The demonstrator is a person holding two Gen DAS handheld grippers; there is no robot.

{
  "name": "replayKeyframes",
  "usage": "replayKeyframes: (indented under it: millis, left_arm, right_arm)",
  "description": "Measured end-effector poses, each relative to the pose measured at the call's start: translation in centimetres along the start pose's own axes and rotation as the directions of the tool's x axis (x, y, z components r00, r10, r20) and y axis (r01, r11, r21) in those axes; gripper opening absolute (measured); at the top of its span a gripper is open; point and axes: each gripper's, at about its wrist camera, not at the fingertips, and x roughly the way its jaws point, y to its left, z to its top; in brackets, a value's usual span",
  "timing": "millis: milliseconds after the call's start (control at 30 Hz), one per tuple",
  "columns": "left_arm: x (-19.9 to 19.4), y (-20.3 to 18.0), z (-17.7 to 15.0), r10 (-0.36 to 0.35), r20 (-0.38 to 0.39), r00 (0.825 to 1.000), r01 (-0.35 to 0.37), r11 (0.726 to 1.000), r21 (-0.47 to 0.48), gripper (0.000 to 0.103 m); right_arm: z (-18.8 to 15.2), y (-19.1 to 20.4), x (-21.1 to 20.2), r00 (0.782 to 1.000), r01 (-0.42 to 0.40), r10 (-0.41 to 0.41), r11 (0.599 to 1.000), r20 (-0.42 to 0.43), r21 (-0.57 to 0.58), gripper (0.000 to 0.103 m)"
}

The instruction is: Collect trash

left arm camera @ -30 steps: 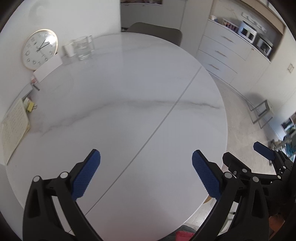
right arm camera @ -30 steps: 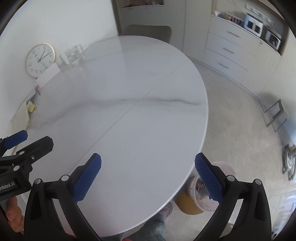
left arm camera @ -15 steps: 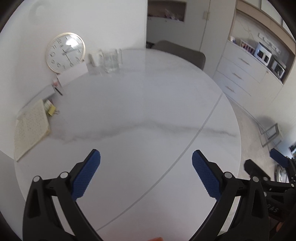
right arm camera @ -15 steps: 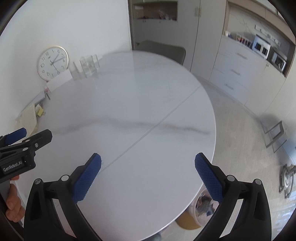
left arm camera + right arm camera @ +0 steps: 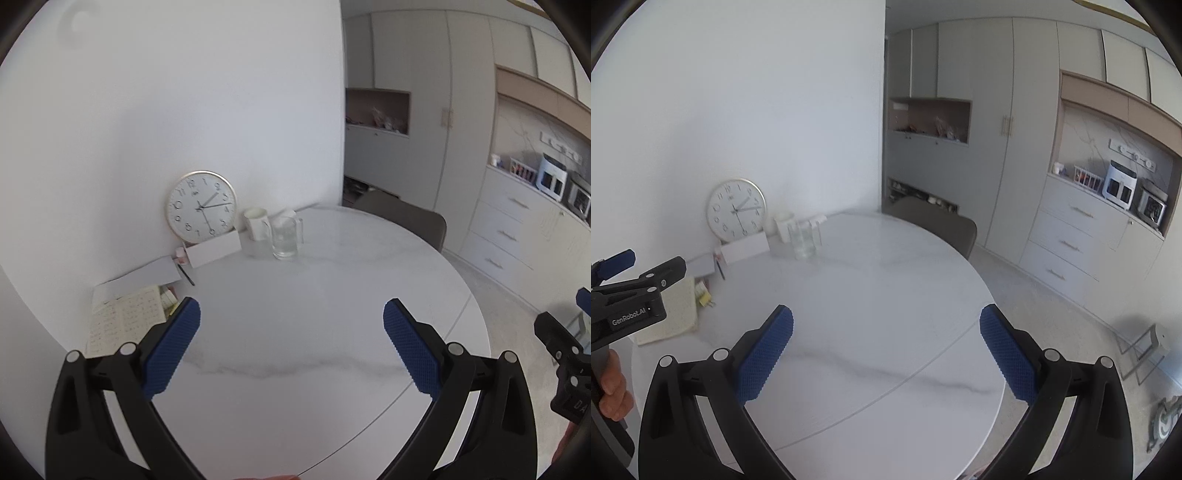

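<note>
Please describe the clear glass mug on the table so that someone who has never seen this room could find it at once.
Find the round white table and look to its far edge by the wall, where a round clock leans. Just right of the clock stand a few cups. The glass mug is the nearest of them, and the only one you can see through; the white mug beside it is opaque.

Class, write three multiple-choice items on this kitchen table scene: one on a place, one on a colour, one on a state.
1. Where does the round clock stand?
A. against the wall at the table's back
B. on the floor
C. on the chair

2. What colour are the gripper pads?
A. red
B. blue
C. green

3. How is the left hand-held gripper?
A. shut on a cup
B. shut, empty
C. open, empty

Answers: A, it leans on the wall behind a white box; B, both pads show blue; C, only bare marble table between the pads.
</note>
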Motion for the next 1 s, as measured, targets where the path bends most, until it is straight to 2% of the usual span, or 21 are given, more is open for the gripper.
replayKeyframes:
  millis: [133,233,500,1000]
  left_arm:
    - [0.0,0.5,0.3,-0.003,-0.026,1.0,0.002,0.998,-0.059,0.095]
    - [0.2,0.5,-0.2,0.004,-0.049,0.999,-0.007,0.998,-0.058,0.095]
    - [0.6,0.2,-1.1,0.006,-0.083,0.997,-0.012,0.997,-0.076,0.095]
    - [0.9,0.2,-1.3,0.0,-0.085,0.996,-0.006,0.998,-0.066,0.095]
  right_arm:
    - [0.4,0.2,0.0,0.999,-0.041,0.041,0.999,0.006,0.022,0.101]
    - [-0.1,0.1,0.3,0.997,-0.074,0.075,0.997,-0.013,0.024,0.101]
    - [-0.5,0.1,0.9,0.996,-0.08,0.081,0.997,-0.039,0.016,0.101]
    - [-0.8,0.7,2.1,0.995,-0.074,0.075,0.997,-0.064,0.02,0.101]
